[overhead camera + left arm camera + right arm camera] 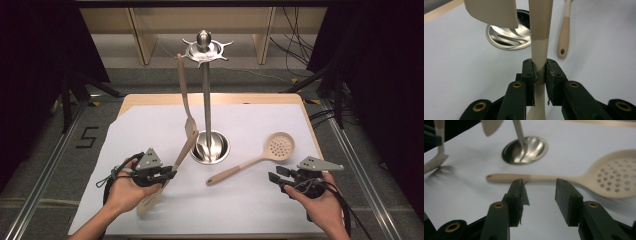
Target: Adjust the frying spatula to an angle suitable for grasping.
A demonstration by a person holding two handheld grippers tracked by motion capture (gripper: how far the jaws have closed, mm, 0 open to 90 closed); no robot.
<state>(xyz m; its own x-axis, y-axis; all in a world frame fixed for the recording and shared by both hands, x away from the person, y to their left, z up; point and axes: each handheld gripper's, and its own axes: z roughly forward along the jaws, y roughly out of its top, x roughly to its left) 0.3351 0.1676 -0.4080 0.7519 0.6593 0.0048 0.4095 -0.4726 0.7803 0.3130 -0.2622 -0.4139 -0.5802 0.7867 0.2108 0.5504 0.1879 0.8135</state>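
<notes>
The left gripper (167, 174) clamped a beige two-tone spatula (162, 180) at lower left, long axis slanting up-right toward the steel stand's dish-shaped base (220, 145). The right gripper (275, 178) stood open.

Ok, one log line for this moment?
left gripper: shut on beige spatula | right gripper: open near beige perforated spoon

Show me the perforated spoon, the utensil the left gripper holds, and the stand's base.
Perforated spoon (280, 146), high view, on its bowl.
Held utensil (539, 52), left gripper view, on its handle.
Stand base (534, 146), right gripper view, on its steel dish.
</notes>
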